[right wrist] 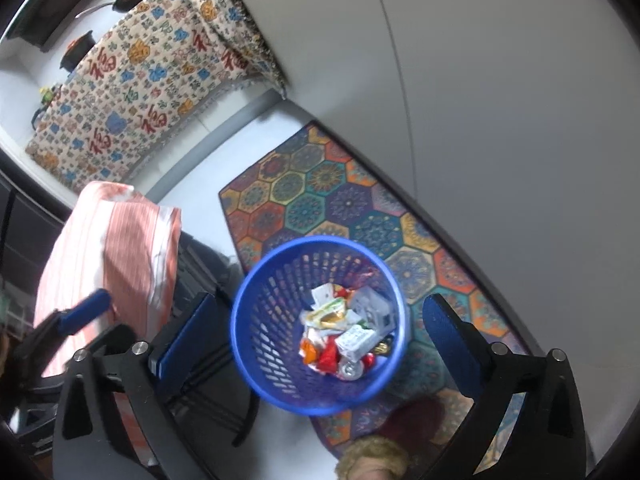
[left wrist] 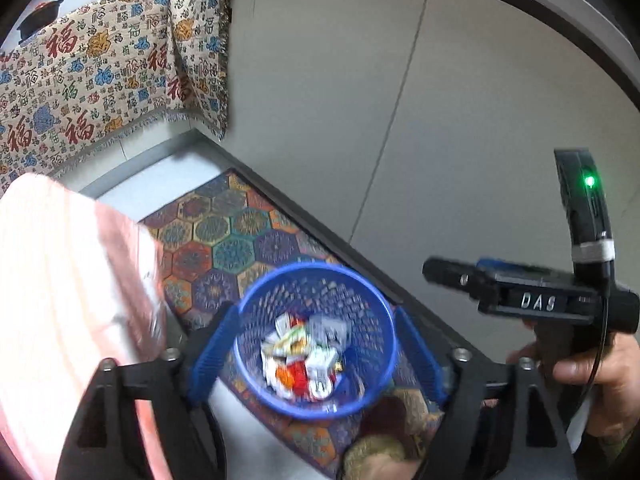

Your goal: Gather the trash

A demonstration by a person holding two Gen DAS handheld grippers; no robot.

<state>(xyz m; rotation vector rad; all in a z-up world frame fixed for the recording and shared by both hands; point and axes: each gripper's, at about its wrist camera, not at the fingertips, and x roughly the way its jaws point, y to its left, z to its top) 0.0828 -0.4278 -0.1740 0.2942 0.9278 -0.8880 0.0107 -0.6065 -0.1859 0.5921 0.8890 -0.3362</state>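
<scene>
A blue mesh wastebasket [left wrist: 372, 388] stands on a patterned rug, holding several crumpled wrappers and small cartons [left wrist: 304, 364]. It also shows in the right wrist view [right wrist: 256, 332] with the trash [right wrist: 344, 340] inside. My left gripper [left wrist: 318, 356] is open and empty above the basket, its blue pads either side of the rim. My right gripper [right wrist: 320, 344] is open and empty, also above the basket. The right gripper's body shows at the right of the left wrist view [left wrist: 520, 300], held by a hand.
A colourful hexagon-patterned rug [right wrist: 320, 188] lies along a grey wall [right wrist: 500, 100]. A chair with a pink striped cloth [right wrist: 108, 248] stands to the left. A counter draped with a patterned cloth [right wrist: 140, 92] carries pans behind. A furry slipper [right wrist: 372, 460] is at the bottom.
</scene>
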